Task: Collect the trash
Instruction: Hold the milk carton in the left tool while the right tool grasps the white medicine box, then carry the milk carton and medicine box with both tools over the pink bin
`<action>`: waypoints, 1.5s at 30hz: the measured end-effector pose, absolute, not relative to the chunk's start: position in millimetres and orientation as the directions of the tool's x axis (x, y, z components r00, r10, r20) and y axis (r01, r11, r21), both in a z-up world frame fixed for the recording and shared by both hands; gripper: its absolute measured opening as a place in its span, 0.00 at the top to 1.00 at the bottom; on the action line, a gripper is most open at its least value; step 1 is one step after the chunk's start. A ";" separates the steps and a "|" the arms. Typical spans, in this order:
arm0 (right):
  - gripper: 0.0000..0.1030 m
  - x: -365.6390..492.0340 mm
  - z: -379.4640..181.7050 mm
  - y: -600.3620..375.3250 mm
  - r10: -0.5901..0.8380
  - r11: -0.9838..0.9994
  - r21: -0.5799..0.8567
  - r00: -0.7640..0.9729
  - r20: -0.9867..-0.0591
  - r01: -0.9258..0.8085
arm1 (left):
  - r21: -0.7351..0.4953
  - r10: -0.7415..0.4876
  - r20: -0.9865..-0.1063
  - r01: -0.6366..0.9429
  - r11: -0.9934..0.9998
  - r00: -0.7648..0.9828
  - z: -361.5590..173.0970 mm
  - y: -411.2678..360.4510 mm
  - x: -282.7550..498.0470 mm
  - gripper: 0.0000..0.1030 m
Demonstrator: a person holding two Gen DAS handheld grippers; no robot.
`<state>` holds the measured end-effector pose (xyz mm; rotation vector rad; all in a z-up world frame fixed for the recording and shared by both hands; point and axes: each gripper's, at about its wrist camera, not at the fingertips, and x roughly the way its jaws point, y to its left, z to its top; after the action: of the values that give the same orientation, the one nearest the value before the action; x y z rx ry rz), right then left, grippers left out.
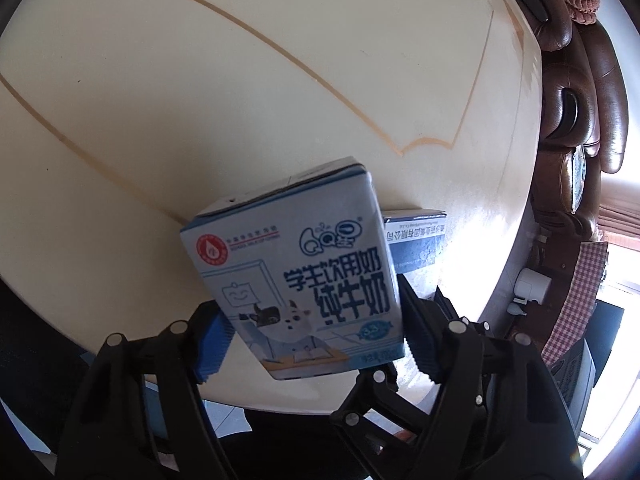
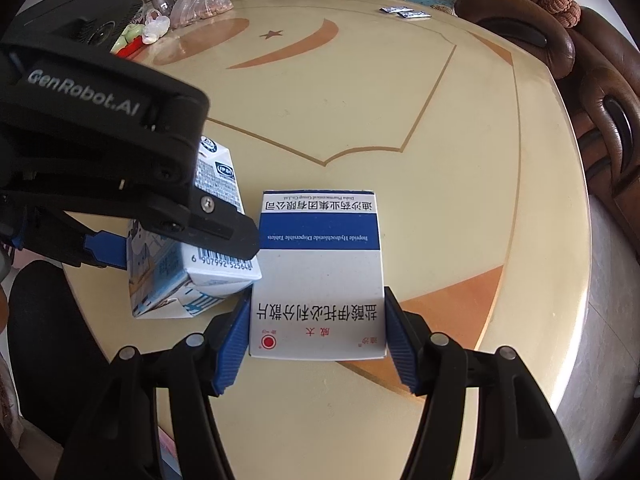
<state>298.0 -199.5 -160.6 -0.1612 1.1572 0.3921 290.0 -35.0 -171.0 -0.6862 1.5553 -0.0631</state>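
1. The milk carton [image 1: 296,276] sits between the blue pads of the left gripper [image 1: 312,344], tilted, near the table's near edge. In the right wrist view its lower corner seems to touch the tabletop, so I judge it gripped but barely lifted, if at all.
2. The medicine box [image 2: 316,276] lies just beside the carton, its near end between the pads of the right gripper [image 2: 316,340]. Both pads press its side edges, so this claw is closed on the box. Whether the box is clear of the table [image 2: 400,128] I cannot tell.
3. The left claw is narrowed onto the carton: one pad meets its right face, the other its lower left edge.
4. The step in hand looks like lifting both pieces of trash away. To do it well, raise each straight up before moving sideways, since carton and box are close enough to knock each other.
5. The carton is held low and askew; it may pivot or slip. Keep the squeeze steady but not crushing, as leftover milk could leak.
6. The box is thin card held by its near end; keep it level so it does not droop.
7. Farther off, a plastic bag [image 2: 202,0] and small packets [image 2: 404,12] lie near the far edge, perhaps trash too.
8. A brown sofa [image 2: 560,40] curves round the table. No bin is visible.
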 end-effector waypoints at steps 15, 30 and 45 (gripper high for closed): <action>0.42 267.0 -109.4 -189.5 0.159 0.929 -0.005 0.412 -0.897 -0.371 | -0.476 -0.460 -0.879 -0.276 0.835 0.124 -122.3 -23.3 265.1 0.30; 0.42 183.8 -32.9 -156.2 0.092 0.926 -0.119 0.520 -0.849 -0.359 | -0.490 -0.450 -0.862 -0.161 0.857 0.234 -69.8 17.3 190.1 0.30; 0.42 94.2 -12.7 -120.9 0.077 0.931 -0.138 0.553 -0.830 -0.337 | -0.353 -0.348 -0.893 0.036 0.935 0.286 -62.0 30.8 111.5 0.30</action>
<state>94.2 -120.9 -12.7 -0.2971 0.9570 0.2490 111.5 30.8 -62.0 -0.2876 1.2594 -0.2614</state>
